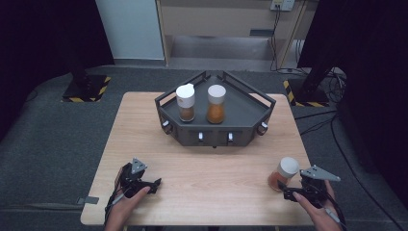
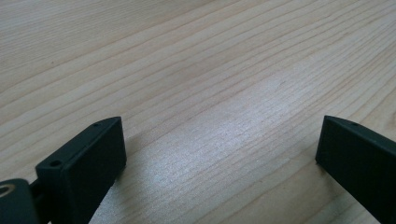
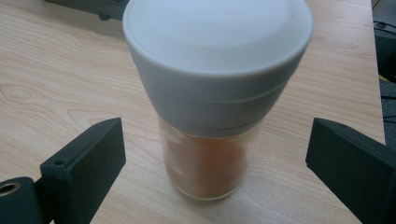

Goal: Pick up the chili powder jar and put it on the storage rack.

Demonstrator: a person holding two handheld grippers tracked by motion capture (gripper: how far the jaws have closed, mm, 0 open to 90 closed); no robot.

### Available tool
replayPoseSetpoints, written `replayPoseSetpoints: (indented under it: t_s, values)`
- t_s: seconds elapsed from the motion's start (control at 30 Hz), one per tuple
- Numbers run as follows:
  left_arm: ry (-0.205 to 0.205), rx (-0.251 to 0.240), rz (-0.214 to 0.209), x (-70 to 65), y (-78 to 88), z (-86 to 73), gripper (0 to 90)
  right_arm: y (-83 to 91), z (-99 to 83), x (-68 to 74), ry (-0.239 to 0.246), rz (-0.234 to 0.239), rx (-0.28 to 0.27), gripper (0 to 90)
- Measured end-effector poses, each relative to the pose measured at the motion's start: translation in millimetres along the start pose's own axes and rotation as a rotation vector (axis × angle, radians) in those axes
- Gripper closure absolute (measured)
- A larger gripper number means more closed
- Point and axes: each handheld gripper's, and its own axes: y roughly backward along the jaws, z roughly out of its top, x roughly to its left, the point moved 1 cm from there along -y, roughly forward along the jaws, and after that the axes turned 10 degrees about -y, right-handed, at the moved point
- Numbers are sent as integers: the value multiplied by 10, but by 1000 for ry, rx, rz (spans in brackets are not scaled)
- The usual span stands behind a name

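- The person's right hand (image 1: 315,211) is coming in from the bottom right corner of the high view, gripping the right gripper (image 1: 288,191) low over the table's near right corner.
- That gripper's jaws are standing wide apart on either side of a spice jar (image 3: 212,107), and in the right gripper view clear gaps are showing between each jaw and the glass, so nothing is being clamped.
- The spice jar is standing upright on the wooden table (image 1: 211,178), near its right edge and just in front of the right gripper; it is wearing a white cap and holding orange-brown powder in its lower part.
- The person's left hand (image 1: 126,204) is resting at the near left of the table, holding the left gripper (image 1: 153,185) with its jaws pointing toward the table's middle.
- The left gripper's jaws are spread wide, with only bare wood grain lying between them in the left gripper view.
- Well apart from both grippers, a dark angular tray (image 1: 240,113) is sitting at the far middle of the table.
- Inside it two more jars are standing upright side by side: a left jar (image 1: 185,103) with a white flip cap and dark brown filling, and a right jar (image 1: 216,104) with a white cap and orange filling.
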Motion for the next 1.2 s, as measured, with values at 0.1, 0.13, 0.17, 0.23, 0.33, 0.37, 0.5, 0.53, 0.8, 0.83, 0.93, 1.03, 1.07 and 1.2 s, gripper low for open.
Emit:
replayPoseSetpoints:
  t_s: [0.1, 0.13, 0.17, 0.23, 0.33, 0.37, 0.5, 0.53, 0.8, 0.83, 0.93, 1.03, 1.07, 1.2]
  values:
    - [0, 0, 0, 0, 0, 0, 1, -17, 18, 20, 0, 0, -1, 58]
    - [0, 0, 0, 0, 0, 0, 1, -25, 25, 23, 9, 0, -2, 59]
    - [0, 0, 0, 0, 0, 0, 1, -29, 34, 31, 8, 0, -1, 60]
    - [0, 0, 0, 0, 0, 0, 1, -33, 40, 34, 5, 3, -10, 65]
    - [0, 0, 0, 1, 0, 0, 1, -37, 59, 56, 8, 2, -15, 71]
    - [0, 0, 0, 0, 0, 0, 1, -39, 65, 59, 13, 2, -16, 74]
    - [0, 0, 0, 0, 0, 0, 1, -39, 84, 69, 12, -2, -22, 95]
    - [0, 0, 0, 0, 0, 0, 1, -40, 87, 69, 11, -2, -24, 102]
    - [0, 0, 0, 0, 0, 0, 1, -71, 121, 91, 10, 4, -38, 216]
    - [0, 0, 0, 0, 0, 0, 1, -75, 125, 97, 8, 2, -39, 232]
    - [0, 0, 0, 0, 0, 0, 1, -100, 137, 119, 3, -7, -39, 281]
    - [0, 0, 0, 1, 0, 0, 1, -95, 137, 123, -5, -16, -47, 342]
    - [0, 0, 0, 1, 0, 0, 1, -93, 145, 127, -9, -21, -44, 343]
    - [0, 0, 0, 1, 0, 0, 1, -82, 200, 154, -5, -28, -23, 344]
